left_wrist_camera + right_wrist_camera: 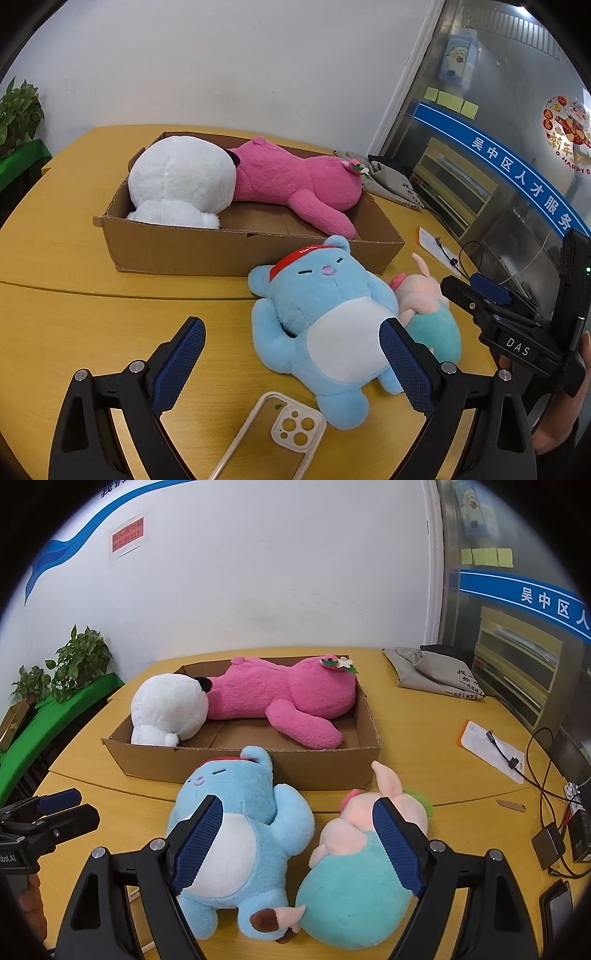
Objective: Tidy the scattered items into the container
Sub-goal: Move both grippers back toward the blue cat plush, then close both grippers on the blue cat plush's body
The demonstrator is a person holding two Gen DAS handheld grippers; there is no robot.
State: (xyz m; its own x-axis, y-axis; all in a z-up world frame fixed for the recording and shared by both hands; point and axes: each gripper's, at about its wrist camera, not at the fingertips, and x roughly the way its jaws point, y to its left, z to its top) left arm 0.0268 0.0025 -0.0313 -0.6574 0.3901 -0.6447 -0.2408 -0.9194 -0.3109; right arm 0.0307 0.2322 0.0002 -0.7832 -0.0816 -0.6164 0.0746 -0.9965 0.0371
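Observation:
A shallow cardboard box (184, 251) (155, 760) on the yellow table holds a white plush (181, 177) (170, 705) and a pink plush (295, 177) (280, 694). In front of the box lie a blue bear plush with a red headband (321, 314) (236, 830) and a pink and teal pig plush (432, 317) (358, 871). My left gripper (291, 365) is open, low over the table, its right finger beside the blue bear. My right gripper (299, 845) is open above both plushes. Each gripper shows in the other's view, my right one (491, 314) and my left one (51, 812).
A clear phone case (273, 439) lies between my left fingers. A grey cloth bag (432, 675), a white paper with a cable (491, 749), a charger and dark devices (554, 845) sit at the right. Potted plants (74, 664) stand left, glass wall right.

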